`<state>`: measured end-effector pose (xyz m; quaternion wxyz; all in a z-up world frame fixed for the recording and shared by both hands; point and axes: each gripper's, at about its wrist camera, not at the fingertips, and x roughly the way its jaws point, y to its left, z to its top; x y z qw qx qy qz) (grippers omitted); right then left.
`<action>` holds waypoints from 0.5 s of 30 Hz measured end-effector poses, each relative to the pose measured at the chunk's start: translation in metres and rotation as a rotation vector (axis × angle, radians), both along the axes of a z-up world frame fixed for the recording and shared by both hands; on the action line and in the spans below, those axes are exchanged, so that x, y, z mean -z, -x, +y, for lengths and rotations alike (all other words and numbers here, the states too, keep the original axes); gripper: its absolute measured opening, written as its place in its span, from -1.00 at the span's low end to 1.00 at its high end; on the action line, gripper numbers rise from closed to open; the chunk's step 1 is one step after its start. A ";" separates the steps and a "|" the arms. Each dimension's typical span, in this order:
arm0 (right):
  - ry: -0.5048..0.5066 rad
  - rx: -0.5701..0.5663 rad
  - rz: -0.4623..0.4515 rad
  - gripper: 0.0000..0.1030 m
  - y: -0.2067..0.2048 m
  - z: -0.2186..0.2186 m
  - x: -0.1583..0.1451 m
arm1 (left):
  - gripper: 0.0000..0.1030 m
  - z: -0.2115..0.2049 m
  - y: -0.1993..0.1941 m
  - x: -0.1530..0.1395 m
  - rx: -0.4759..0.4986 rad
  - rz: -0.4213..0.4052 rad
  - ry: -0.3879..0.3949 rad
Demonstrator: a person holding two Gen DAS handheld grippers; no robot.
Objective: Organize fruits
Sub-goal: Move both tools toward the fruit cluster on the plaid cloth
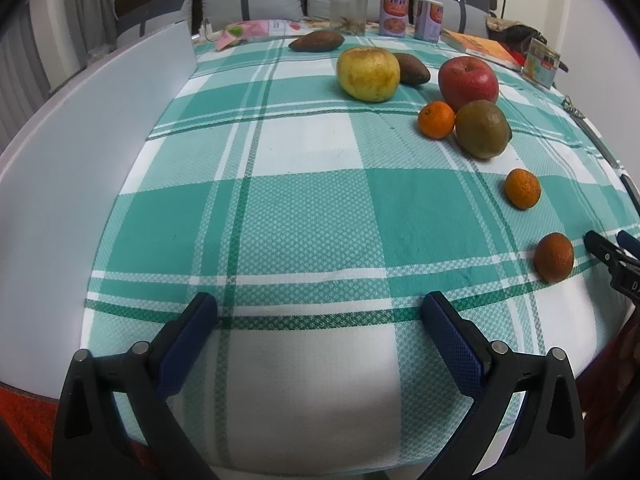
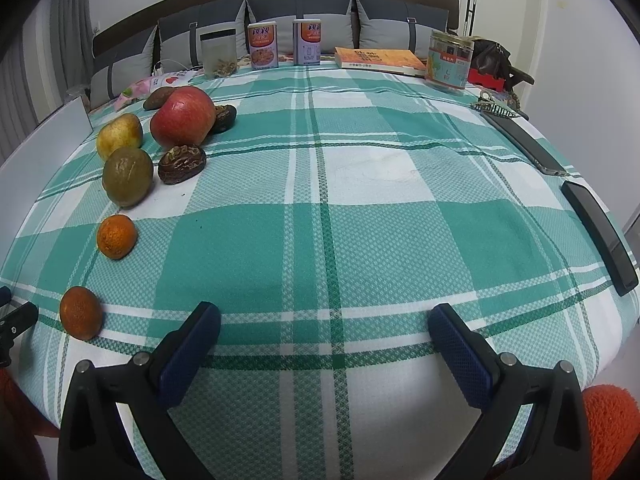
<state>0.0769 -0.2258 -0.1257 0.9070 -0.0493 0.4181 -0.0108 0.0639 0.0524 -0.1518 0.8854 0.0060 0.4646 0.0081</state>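
Note:
Fruits lie on a green-and-white checked tablecloth [image 1: 304, 216]. In the left wrist view: a yellow pear [image 1: 368, 74], a red apple [image 1: 468, 80], a green-brown fruit [image 1: 483, 129], three small oranges [image 1: 436, 119] [image 1: 522, 188] [image 1: 554, 257] and two brown fruits [image 1: 316, 41] [image 1: 412, 68]. The right wrist view shows the apple [image 2: 182, 117], pear [image 2: 119, 136], green-brown fruit [image 2: 127, 177], two oranges [image 2: 117, 237] [image 2: 81, 313] and a wrinkled brown fruit [image 2: 182, 163]. My left gripper [image 1: 320, 312] is open and empty over the near edge. My right gripper [image 2: 324, 320] is open and empty, right of the nearest orange.
A white board [image 1: 92, 140] stands along the table's left side. Cans [image 2: 263, 46] [image 2: 307, 42], a clear container [image 2: 218, 54], a book [image 2: 378, 60] and a jar [image 2: 448, 60] line the far edge. Two dark phones [image 2: 524, 142] [image 2: 598, 236] lie at the right edge.

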 end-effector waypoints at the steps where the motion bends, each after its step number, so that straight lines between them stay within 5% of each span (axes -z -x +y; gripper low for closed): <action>1: -0.001 0.002 0.003 1.00 -0.001 0.000 0.000 | 0.99 0.000 0.000 0.000 -0.001 0.004 0.002; 15: -0.002 0.005 0.004 1.00 0.001 0.000 -0.001 | 0.99 0.000 0.001 -0.001 0.000 0.013 0.003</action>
